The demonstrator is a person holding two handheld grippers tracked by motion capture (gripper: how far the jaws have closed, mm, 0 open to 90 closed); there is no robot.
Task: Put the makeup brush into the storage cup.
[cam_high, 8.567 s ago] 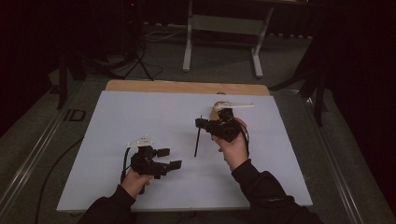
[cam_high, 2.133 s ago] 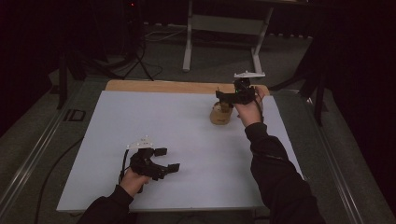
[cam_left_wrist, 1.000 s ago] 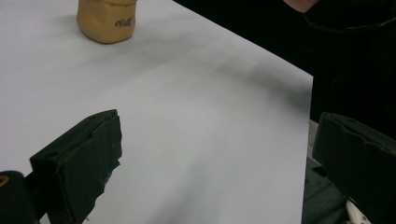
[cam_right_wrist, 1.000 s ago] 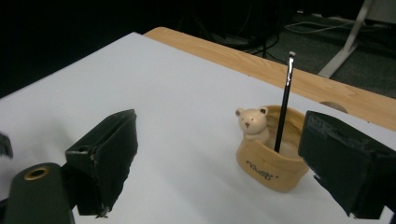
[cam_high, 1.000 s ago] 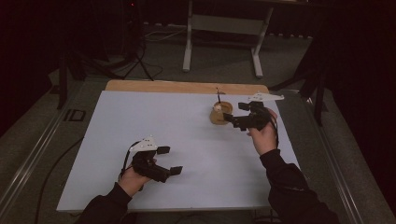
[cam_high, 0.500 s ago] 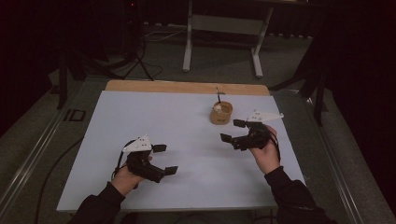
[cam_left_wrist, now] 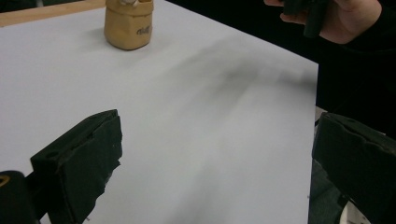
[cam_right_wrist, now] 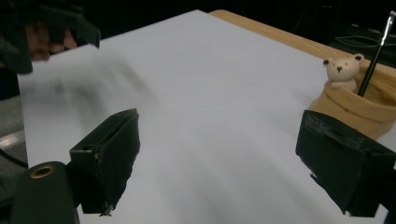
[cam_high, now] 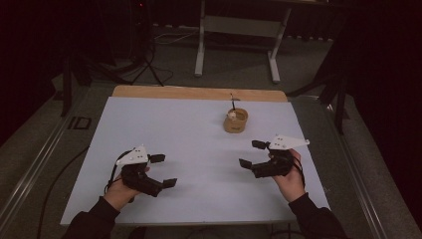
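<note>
In tan holder (cam_high: pixel 235 121): pen (cam_high: pixel 232 101) near upright, tip up.

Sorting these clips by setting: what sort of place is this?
Probably a dim lab or recording studio: a bare white table, metal stand legs and floor cables behind it, hand-held grippers.

The high view looks forward and down from above the person's side onto the whole pale grey table top (cam_high: pixel 199 149), far enough off to take in the floor beyond. The left gripper view rides low and close over the surface, facing across it to the tan, sack-shaped pen holder (cam_left_wrist: pixel 129 25). The right gripper view sits equally low, facing that same holder (cam_right_wrist: pixel 362 105); all three share it and the table top.
</note>
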